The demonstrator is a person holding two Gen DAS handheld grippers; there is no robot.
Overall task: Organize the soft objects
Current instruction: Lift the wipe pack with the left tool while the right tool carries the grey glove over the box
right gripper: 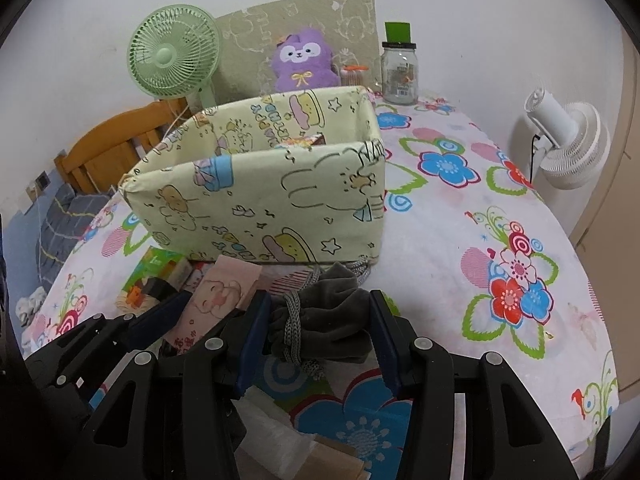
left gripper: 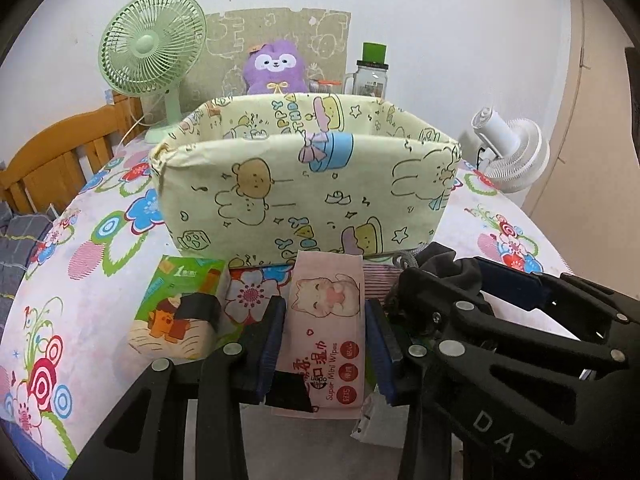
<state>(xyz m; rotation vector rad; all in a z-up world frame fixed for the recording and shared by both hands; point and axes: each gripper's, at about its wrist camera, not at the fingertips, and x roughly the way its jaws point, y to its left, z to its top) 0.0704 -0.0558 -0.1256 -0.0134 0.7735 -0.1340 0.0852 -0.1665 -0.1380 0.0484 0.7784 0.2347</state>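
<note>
A pink pack of wet wipes point(left gripper: 326, 280) with a cat drawing lies in front of the pale yellow cartoon-print fabric box point(left gripper: 304, 192). My left gripper point(left gripper: 326, 306) is shut on it, a blue pad against each long side. To its right a grey velvet drawstring pouch point(right gripper: 320, 320) sits on the cloth, and my right gripper point(right gripper: 320, 300) is shut on that, pads pressed into both sides. A green tissue pack point(left gripper: 176, 308) lies left of the wipes. The box point(right gripper: 260, 200) stands open-topped just beyond both grippers, and something colourful shows inside it.
Behind the box stand a purple plush point(left gripper: 276, 68), a green desk fan point(left gripper: 152, 44) and a glass jar with a green lid point(left gripper: 372, 76). A white fan point(right gripper: 564, 140) is clipped at the right. A wooden bed frame point(left gripper: 60, 156) lies left. The flowered tablecloth point(right gripper: 500, 208) covers the table.
</note>
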